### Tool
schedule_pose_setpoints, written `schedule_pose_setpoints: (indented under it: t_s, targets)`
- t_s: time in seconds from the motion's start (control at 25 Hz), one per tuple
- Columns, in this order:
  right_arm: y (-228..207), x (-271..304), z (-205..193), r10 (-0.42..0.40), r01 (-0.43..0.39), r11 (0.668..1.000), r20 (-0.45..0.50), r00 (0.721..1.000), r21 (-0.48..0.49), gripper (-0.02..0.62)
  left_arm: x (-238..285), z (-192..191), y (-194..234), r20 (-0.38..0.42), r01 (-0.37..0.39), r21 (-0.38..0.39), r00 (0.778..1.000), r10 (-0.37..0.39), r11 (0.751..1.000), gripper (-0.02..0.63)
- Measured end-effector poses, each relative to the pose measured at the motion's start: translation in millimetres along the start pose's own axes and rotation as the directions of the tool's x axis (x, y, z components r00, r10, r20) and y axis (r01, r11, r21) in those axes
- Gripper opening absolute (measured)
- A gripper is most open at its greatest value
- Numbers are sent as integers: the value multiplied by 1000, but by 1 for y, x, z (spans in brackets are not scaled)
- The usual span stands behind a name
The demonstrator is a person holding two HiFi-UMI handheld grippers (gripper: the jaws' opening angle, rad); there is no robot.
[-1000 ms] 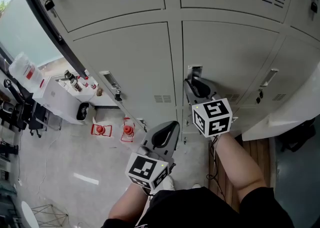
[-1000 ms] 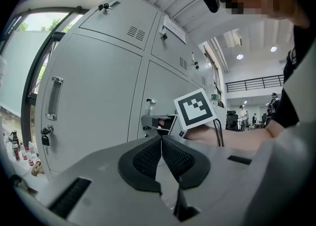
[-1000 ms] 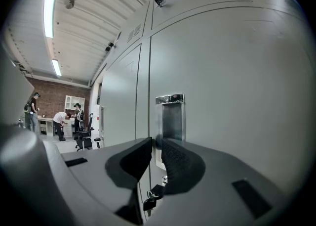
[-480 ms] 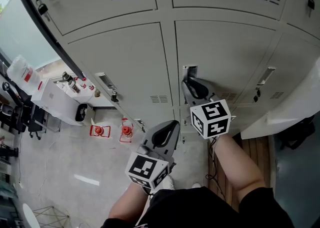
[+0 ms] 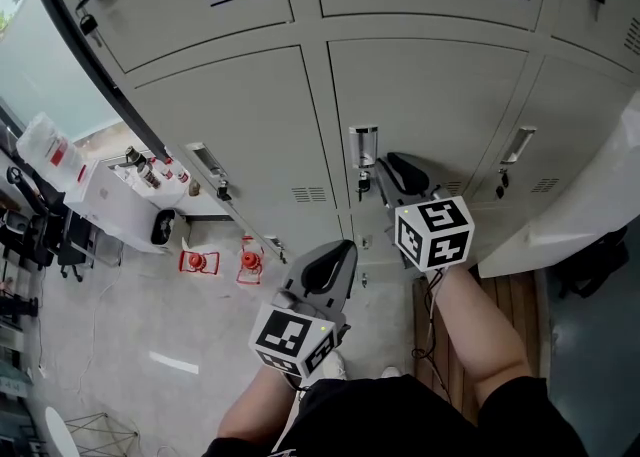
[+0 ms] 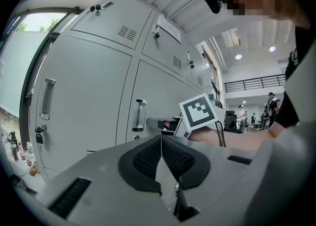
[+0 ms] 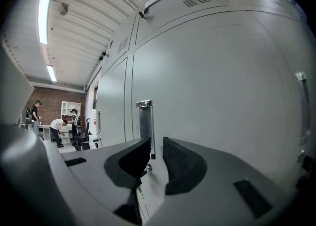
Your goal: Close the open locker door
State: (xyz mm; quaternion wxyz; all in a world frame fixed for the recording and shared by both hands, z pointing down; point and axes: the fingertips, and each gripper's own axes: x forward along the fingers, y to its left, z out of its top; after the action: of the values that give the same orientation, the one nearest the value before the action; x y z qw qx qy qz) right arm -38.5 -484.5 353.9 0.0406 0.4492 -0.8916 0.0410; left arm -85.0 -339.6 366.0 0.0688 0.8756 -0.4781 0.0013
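- Two grippers were out near the locker door's handle (image 5: 363,145).
- Right gripper (image 5: 392,170), just beside the handle, had its jaws parted and just opening, with nothing between them.
- Left gripper (image 5: 335,253), farther from the handle, was clenched and empty.
- Locker door (image 5: 430,105) lay flush and closed.

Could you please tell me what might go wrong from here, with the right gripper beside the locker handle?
1. The right gripper has just been opening its jaws, and nothing is between them. The locker door looks flush, but no view shows it latched, so it may swing out again.
2. The gripper's tips sit close beside the handle and the small lock-like piece hanging below it. A careless pull back could snag one and tug the door open.
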Motion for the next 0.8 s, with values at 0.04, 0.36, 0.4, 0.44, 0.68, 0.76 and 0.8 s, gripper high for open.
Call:
schedule_pose_setpoints:
  t_s: [0.04, 0.36, 0.4, 0.44, 0.68, 0.76, 0.8]
  targets:
    - [-4, -5, 1, -5, 5, 1000, 3, 1000, 4, 127, 0, 1, -3, 9, -2, 4, 1000, 2, 1000, 20]
    - [-21, -48, 3, -10, 10, 1000, 10, 1000, -1, 97, -4, 4, -36, 20, -9, 16, 1000, 8, 1000, 20]
    - [-22, -54, 3, -7, 7, 1000, 10, 1000, -2, 89, -4, 5, -41, 25, -9, 19, 1000, 9, 1000, 20]
    - [-21, -60, 2, -4, 4, 1000, 9, 1000, -3, 79, -5, 5, -46, 27, -10, 22, 1000, 10, 1000, 20]
    - [-10, -96, -3, 38, -38, 999, -8, 999, -36, 54, -14, 7, -73, 40, -24, 24, 999, 23, 999, 20]
    - [-4, -109, -5, 58, -58, 997, -13, 998, -46, 54, -18, 6, -82, 48, -32, 20, 998, 31, 999, 20]
    - [-1, -115, -6, 68, -68, 996, -14, 998, -50, 54, -20, 6, -87, 51, -37, 19, 998, 36, 999, 20]
